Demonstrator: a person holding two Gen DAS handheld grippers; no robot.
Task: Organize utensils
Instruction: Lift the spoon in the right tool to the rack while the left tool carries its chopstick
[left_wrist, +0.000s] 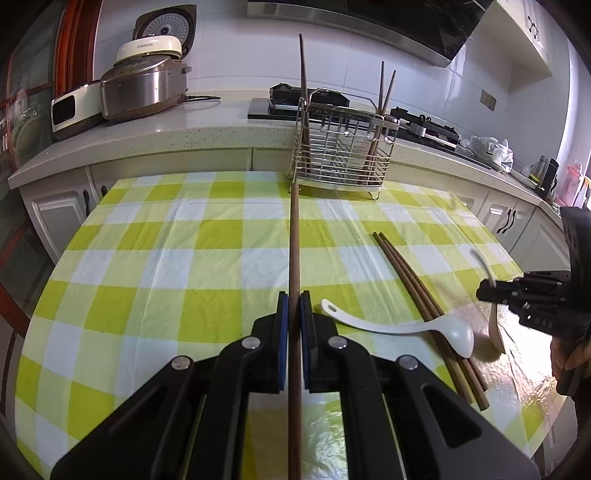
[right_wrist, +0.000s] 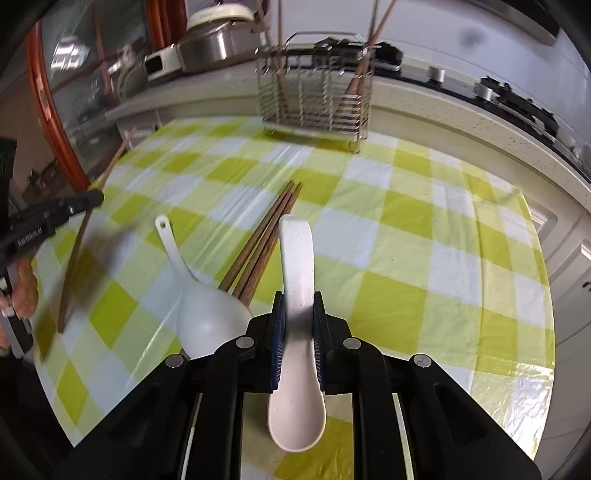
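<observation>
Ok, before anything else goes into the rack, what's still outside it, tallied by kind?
Wooden chopsticks: 4 (3 on the tablecloth, 1 in the left gripper)
White ladle: 1
Speckled soup spoon: 1 (in the right gripper)
Total: 6

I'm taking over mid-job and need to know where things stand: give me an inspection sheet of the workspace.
Surface: table under a green-and-white check cloth with clear film.
Job's things: wire utensil rack at the far edge, chopsticks standing in it; loose chopsticks and a white ladle lying on the cloth.
Clutter: nothing seen on the table.
Grippers: left gripper shut on a single chopstick; right gripper shut on a white soup spoon.
Cables: one black cord behind the cooker.
Surroundings: counter with a rice cooker, gas hob, range hood above.
</observation>
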